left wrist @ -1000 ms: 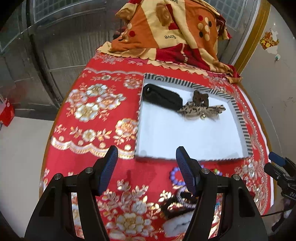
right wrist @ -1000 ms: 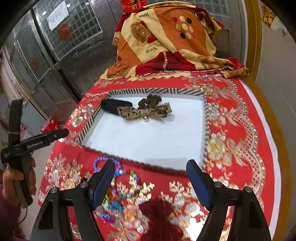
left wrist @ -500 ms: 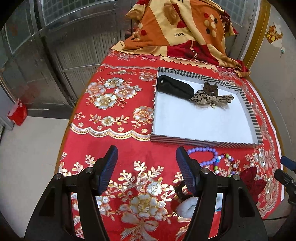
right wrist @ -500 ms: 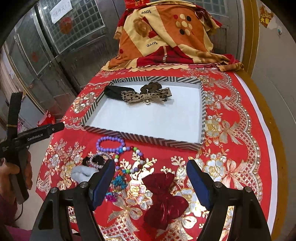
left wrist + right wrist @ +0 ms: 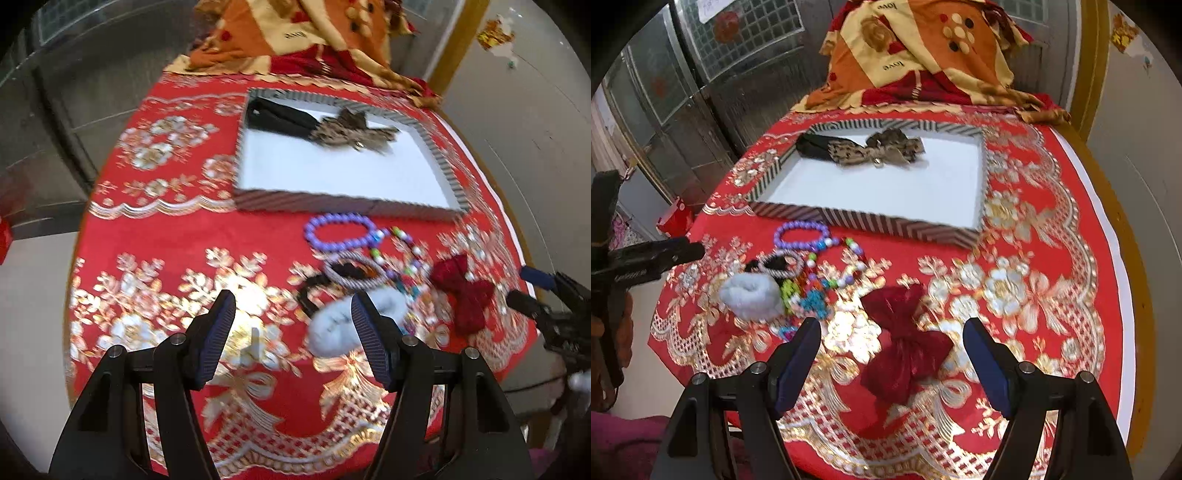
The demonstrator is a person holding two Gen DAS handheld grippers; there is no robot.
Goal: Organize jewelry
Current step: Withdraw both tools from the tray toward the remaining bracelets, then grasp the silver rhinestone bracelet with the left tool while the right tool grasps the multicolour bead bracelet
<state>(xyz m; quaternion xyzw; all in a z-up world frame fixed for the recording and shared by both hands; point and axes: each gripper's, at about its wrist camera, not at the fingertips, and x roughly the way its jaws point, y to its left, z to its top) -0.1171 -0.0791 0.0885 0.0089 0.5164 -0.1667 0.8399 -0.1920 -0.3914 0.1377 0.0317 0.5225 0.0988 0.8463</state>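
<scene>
A striped tray [image 5: 332,202] [image 5: 871,221] with a white floor holds a black band [image 5: 280,116] [image 5: 814,146] and a leopard bow [image 5: 351,131] [image 5: 882,149]. In front of it on the red cloth lie a purple bead bracelet [image 5: 338,230] [image 5: 801,236], a braided bracelet [image 5: 354,273] [image 5: 783,264], coloured beads [image 5: 831,273], a white fluffy scrunchie [image 5: 336,321] [image 5: 751,293] and a dark red bow [image 5: 463,291] [image 5: 905,339]. My left gripper [image 5: 291,332] is open and empty, left of the scrunchie. My right gripper [image 5: 892,354] is open and empty, with the red bow between its fingers' line.
A folded orange and red blanket [image 5: 923,55] lies behind the tray. The round table's edge [image 5: 1123,266] runs along the right, next to a wall. Metal doors [image 5: 701,74] stand at the left. A red box [image 5: 674,221] sits on the floor.
Both grippers have pulled back toward the table's front edge, so the loose jewelry now shows ahead of them. Both stay open. The objects have not moved.
</scene>
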